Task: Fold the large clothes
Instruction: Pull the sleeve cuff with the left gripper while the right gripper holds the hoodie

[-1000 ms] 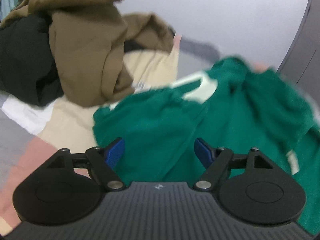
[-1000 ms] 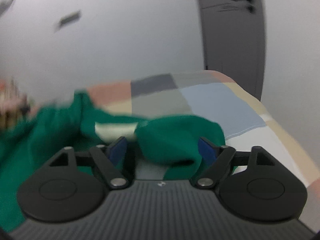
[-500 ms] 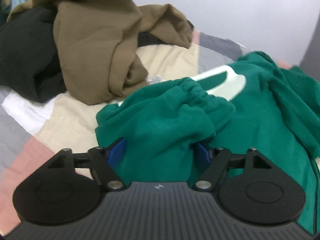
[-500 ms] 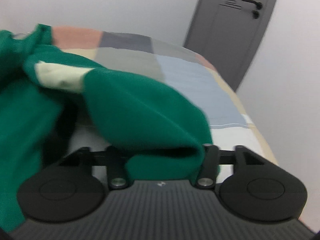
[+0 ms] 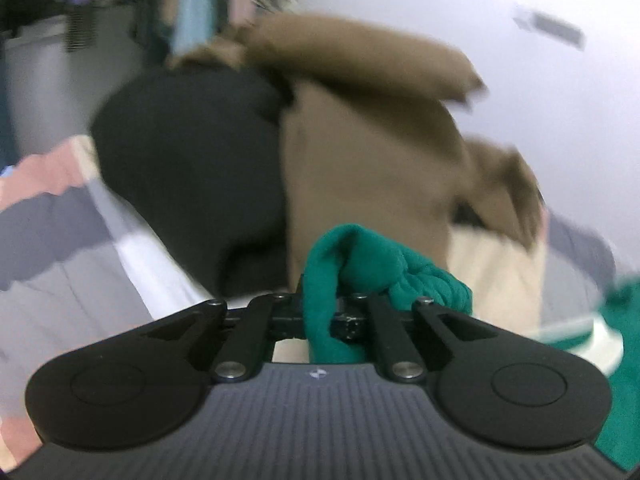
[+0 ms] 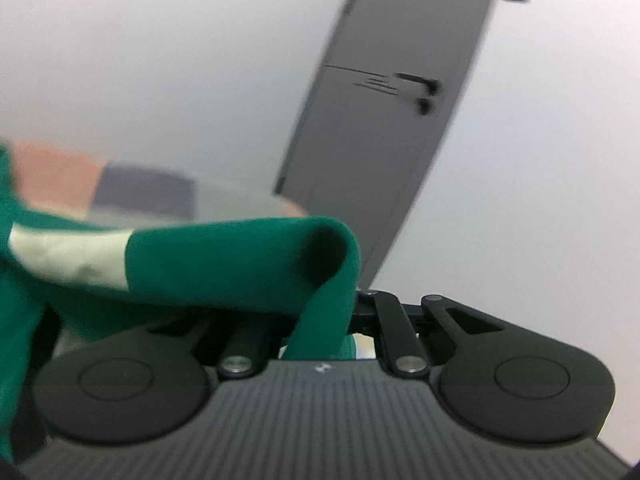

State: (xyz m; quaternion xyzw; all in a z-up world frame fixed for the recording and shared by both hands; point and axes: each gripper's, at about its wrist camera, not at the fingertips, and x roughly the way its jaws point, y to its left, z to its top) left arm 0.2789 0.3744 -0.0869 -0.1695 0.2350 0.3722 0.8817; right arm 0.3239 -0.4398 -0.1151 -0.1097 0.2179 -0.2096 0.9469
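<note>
Green garment (image 5: 352, 256), bunched, stretching sideways between grippers; left gripper (image 5: 320, 316) and right gripper (image 6: 320, 320) fingers both clamping its cloth, above bed (image 5: 64, 264).

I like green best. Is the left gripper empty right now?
No, the left gripper is shut on a bunched fold of the green fabric garment.

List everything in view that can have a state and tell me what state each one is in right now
left gripper: shut on the green garment
right gripper: shut on the green garment
green garment: bunched, pinched at two spots, draped over the right gripper
brown garment: crumpled in a pile, unfolded
black garment: heaped beside the brown one, unfolded
door: closed
</note>
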